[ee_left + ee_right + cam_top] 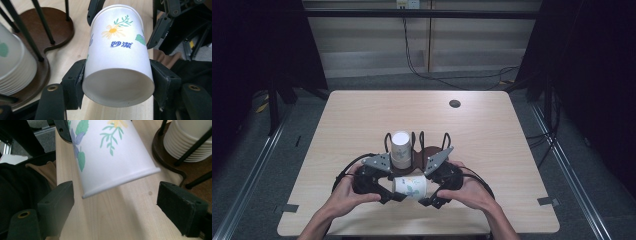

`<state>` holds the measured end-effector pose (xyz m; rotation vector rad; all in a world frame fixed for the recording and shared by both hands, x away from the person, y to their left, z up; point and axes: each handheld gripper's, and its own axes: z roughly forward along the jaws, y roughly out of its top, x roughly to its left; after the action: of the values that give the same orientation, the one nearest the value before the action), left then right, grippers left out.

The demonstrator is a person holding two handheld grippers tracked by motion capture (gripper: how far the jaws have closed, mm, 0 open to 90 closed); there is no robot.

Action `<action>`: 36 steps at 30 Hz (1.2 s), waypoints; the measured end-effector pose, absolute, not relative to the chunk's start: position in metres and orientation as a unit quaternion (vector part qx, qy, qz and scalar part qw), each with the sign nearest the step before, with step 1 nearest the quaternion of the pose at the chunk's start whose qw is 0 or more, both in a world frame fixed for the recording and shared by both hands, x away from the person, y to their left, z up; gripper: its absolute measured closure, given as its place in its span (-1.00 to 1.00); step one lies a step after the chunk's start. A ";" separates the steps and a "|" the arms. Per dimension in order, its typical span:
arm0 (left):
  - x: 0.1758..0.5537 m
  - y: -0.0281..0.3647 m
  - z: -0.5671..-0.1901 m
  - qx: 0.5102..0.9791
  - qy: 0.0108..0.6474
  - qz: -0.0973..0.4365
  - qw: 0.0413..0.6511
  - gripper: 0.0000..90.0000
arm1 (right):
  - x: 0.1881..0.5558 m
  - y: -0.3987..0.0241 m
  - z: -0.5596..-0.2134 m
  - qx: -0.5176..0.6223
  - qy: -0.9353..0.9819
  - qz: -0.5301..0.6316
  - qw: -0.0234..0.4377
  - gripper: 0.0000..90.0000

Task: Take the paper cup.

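A white paper cup (410,187) printed with flowers lies on its side just above the table's front edge. My left gripper (393,192) is shut on it near its base, and in the left gripper view the pads (75,80) press both sides of the cup (117,50). My right gripper (429,197) faces the cup's rim end. In the right gripper view it (115,205) stands open, its pads (56,200) well apart from the cup (110,152). Both hands hold the grippers close together.
A dark wooden cup holder (427,152) with black wire posts stands just behind the grippers, holding an upside-down stack of paper cups (401,149). The light wood table (362,110) has a round cable hole (455,103) at the back right.
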<state>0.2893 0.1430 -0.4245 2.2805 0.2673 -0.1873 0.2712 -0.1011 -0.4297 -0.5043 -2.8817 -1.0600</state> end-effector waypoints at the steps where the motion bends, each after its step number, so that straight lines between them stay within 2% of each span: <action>1: 0.289 0.143 -0.425 0.903 0.108 -0.075 0.409 -0.19 | 0.271 -0.103 -0.430 -0.167 -0.923 -0.345 0.016 -0.69; 21: 0.289 0.157 -0.418 0.874 0.115 -0.033 0.471 -0.20 | 0.272 -0.123 -0.425 -0.197 -0.887 -0.417 -0.006 -0.60; 36: 0.291 0.165 -0.417 0.836 0.124 -0.029 0.533 -0.21 | 0.270 -0.130 -0.423 -0.202 -0.853 -0.481 0.014 -0.66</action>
<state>0.2907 0.1650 -0.4167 1.9934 0.2947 -0.0700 0.2697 -0.1301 -0.4226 -0.6292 -2.6563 -1.4978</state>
